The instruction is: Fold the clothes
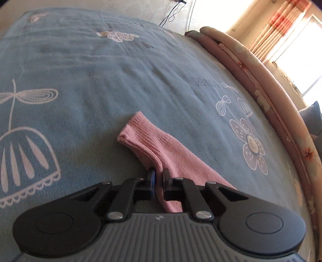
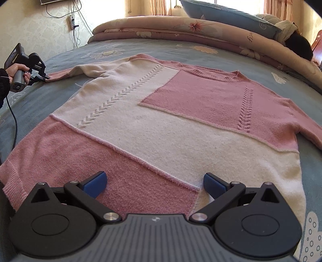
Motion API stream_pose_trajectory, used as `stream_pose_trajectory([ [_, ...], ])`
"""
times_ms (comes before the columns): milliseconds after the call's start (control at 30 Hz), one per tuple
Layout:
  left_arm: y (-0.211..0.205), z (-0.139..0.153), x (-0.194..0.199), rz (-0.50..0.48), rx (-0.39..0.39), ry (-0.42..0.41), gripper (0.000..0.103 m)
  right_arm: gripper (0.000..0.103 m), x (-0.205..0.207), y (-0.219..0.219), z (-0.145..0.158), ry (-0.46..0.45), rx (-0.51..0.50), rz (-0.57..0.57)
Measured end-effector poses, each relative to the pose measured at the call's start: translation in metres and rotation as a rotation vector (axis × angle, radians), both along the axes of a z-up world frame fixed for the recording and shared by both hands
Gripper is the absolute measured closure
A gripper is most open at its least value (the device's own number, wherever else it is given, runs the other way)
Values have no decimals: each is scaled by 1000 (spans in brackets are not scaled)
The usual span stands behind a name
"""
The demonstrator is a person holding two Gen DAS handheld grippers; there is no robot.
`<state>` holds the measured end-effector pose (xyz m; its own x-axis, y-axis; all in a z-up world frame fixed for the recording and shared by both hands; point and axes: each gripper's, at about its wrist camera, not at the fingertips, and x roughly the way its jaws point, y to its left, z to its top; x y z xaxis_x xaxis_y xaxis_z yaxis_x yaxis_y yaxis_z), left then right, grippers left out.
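Observation:
A pink and cream knit sweater [image 2: 161, 125] lies flat, front up, on the blue bedspread [image 2: 50, 100]. Its left sleeve [image 2: 66, 73] stretches out to the far left in the right wrist view. In the left wrist view my left gripper [image 1: 159, 175] is shut on that pink sleeve [image 1: 149, 143] a little behind its ribbed cuff [image 1: 130, 131]. From the right wrist view, the same left gripper [image 2: 43, 77] shows at the sleeve's end, held by a hand [image 2: 17, 69]. My right gripper [image 2: 155, 181] stands open just above the sweater's hem, nothing between its blue pads [image 2: 94, 183].
A folded floral quilt [image 2: 181, 30] runs along the far side of the bed, with a blue pillow [image 2: 231, 14] and a dark object [image 2: 297, 46] on it. A cable [image 2: 12, 114] trails from the left gripper. Curtains [image 1: 281, 26] and a bright window lie beyond.

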<state>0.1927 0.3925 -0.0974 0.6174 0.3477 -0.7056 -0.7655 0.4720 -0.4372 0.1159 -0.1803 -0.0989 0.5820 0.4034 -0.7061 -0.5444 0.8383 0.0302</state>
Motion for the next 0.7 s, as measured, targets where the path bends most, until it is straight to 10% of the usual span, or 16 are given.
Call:
stream_pose_trajectory([
  [267, 10, 33, 16, -81, 238, -3, 97, 0, 0, 1, -1, -10, 1, 6],
  [500, 21, 16, 1, -22, 184, 147, 71, 0, -1, 1, 0, -12, -5, 9],
  [700, 8, 53, 5, -32, 298, 157, 66, 0, -1, 2, 0, -13, -9, 8],
])
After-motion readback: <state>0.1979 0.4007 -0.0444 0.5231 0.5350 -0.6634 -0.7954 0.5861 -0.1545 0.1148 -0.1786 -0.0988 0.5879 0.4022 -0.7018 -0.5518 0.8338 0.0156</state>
